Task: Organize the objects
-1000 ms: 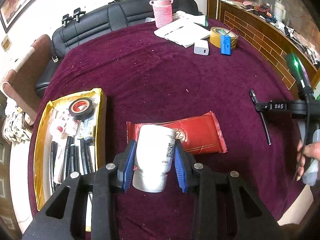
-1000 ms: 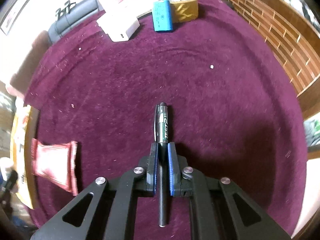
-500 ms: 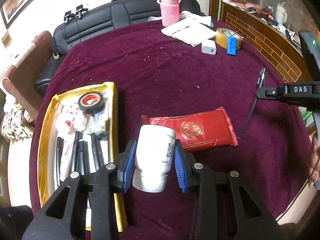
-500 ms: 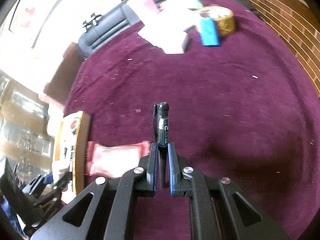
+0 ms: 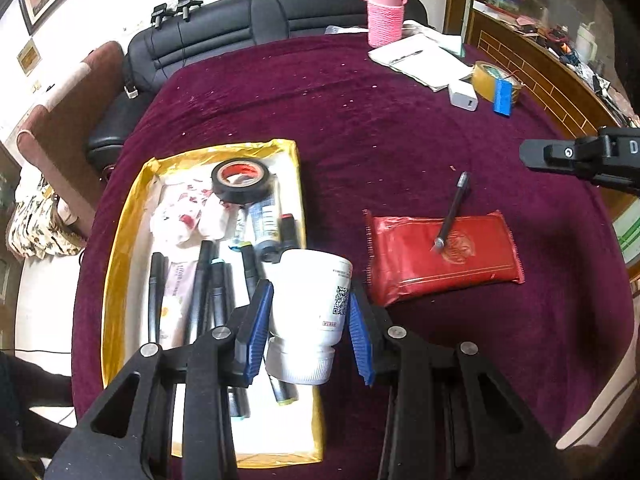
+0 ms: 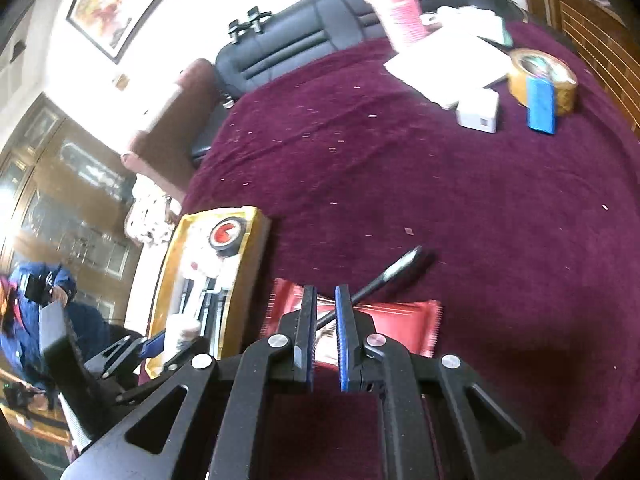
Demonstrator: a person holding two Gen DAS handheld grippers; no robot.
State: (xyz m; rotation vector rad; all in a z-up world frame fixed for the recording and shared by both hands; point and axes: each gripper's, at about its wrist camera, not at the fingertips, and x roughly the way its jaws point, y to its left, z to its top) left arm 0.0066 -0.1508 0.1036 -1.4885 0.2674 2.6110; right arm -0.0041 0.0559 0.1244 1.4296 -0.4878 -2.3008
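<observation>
My left gripper [image 5: 310, 316] is shut on a white plastic bottle [image 5: 310, 308], held cap-down above the near right edge of the gold tray [image 5: 120, 240], which holds pens, black tape [image 5: 240, 176] and packets. A black pen [image 5: 452, 212] lies loose, its near end on the red packet [image 5: 440, 256] and its far end on the cloth. My right gripper [image 6: 325, 304] is open and empty, just above the pen [image 6: 384, 276] and the red packet [image 6: 396, 324]. The tray [image 6: 248, 240] shows at the left of the right wrist view.
A dark red cloth [image 5: 380, 128] covers the round table. At the far right are a pink-sleeved bottle [image 5: 385, 20], white papers [image 5: 420, 60], a white charger [image 5: 463, 96], yellow tape [image 5: 490, 80] with a blue tag. A black sofa [image 5: 260, 28] stands behind. A wooden ledge runs on the right.
My right gripper swung left over the red packet, opened and let go of the pen, which now lies across the packet. My left gripper carried the bottle left over the tray.
</observation>
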